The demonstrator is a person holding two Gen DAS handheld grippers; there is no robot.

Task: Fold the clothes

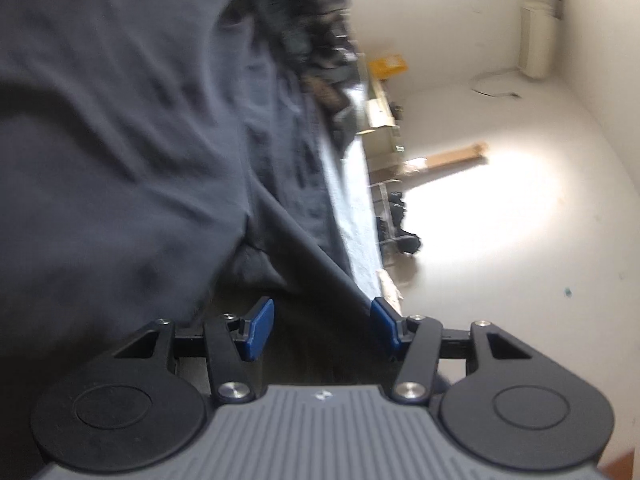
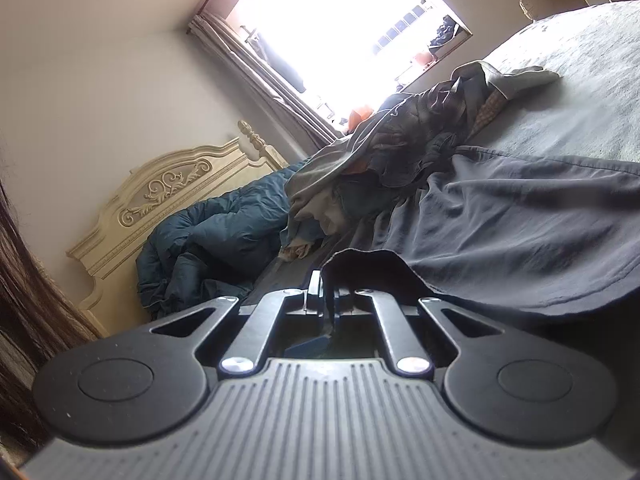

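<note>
A dark navy garment [image 1: 120, 128] lies spread and wrinkled over the bed, filling the left wrist view. My left gripper [image 1: 322, 330] stands open at its edge, blue pads [image 1: 260, 328] wide apart, with a taut fold of the cloth running down to the right pad. In the right wrist view the same navy garment [image 2: 520, 220] drapes across the grey bedspread [image 2: 592, 80]. My right gripper [image 2: 326, 292] is shut on a raised corner of the cloth, which curls over its fingertips.
A heap of mixed clothes [image 2: 400, 148] lies past the garment toward the window [image 2: 344, 20]. A teal duvet [image 2: 216, 240] is bunched against the cream headboard [image 2: 160, 200]. Beside the bed, boxes and a shelf [image 1: 384, 120] stand on the pale floor [image 1: 520, 280]. Long dark hair [image 2: 24, 300] hangs at left.
</note>
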